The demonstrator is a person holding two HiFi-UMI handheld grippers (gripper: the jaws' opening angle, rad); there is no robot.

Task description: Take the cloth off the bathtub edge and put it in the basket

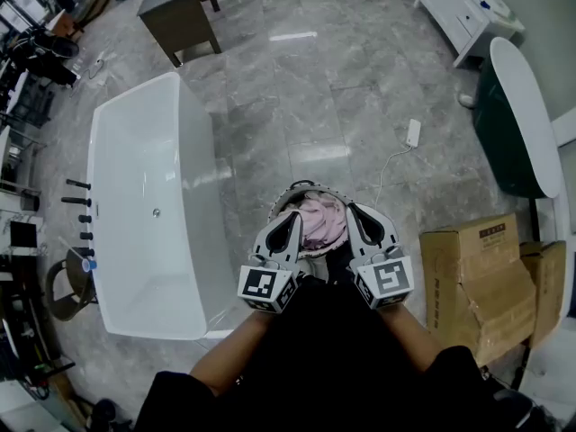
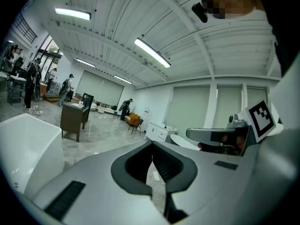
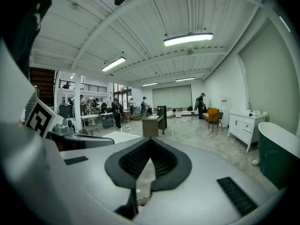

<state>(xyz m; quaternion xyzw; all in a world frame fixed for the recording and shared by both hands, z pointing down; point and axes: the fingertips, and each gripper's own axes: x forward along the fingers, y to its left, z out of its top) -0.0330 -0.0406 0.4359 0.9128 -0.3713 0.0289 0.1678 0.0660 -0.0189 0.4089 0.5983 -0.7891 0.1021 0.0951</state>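
Observation:
A pink cloth (image 1: 319, 221) lies inside the woven basket (image 1: 301, 187) on the floor, just right of the white bathtub (image 1: 148, 205). Both grippers hang above the basket, held close to the person's body. My left gripper (image 1: 290, 216) is shut and holds nothing; in the left gripper view its jaws (image 2: 152, 161) meet with only floor beyond them. My right gripper (image 1: 355, 211) is also shut and empty, and in the right gripper view its jaws (image 3: 150, 158) are closed together, pointing level across the room.
Cardboard boxes (image 1: 477, 277) stand to the right of the basket. A white power strip (image 1: 413, 132) with its cable lies on the floor beyond. A dark green tub (image 1: 517, 120) stands far right, a dark cabinet (image 1: 178, 12) at the back. People (image 3: 115, 111) stand far off.

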